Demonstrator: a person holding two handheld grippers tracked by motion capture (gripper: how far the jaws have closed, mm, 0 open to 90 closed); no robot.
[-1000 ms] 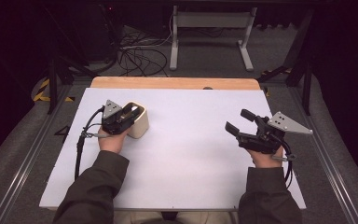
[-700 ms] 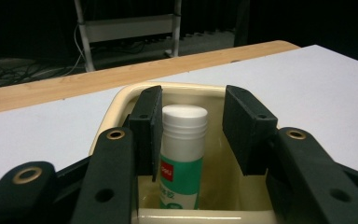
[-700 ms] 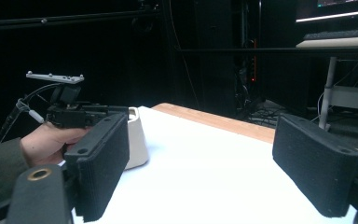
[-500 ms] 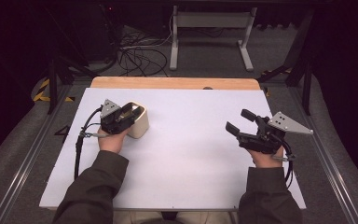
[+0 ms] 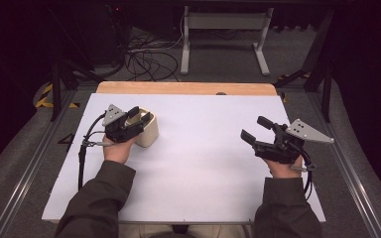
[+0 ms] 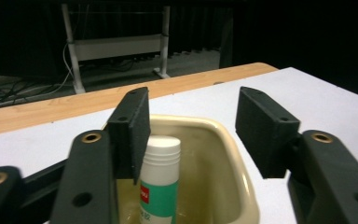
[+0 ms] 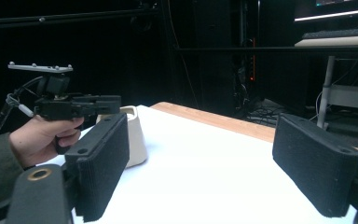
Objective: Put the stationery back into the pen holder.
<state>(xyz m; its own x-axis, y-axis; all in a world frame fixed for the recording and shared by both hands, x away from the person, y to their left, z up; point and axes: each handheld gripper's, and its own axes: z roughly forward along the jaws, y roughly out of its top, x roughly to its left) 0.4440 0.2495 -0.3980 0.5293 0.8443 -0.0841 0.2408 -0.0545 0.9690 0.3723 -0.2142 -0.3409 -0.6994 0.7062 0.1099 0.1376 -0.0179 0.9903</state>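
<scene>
Left gripper view looks down past wide-open jaws of the left gripper at a glue stick standing upright in a cream cup, directly below, while the right gripper, also wide, idles well apart across the table.

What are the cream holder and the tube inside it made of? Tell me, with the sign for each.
Cream holder: looks like glazed ceramic or glossy plastic; its smooth rounded rim shines.
Tube: seems to be plastic, matte white with a ribbed cap and a green and red printed label. It stands upright below the open left tongs.
</scene>
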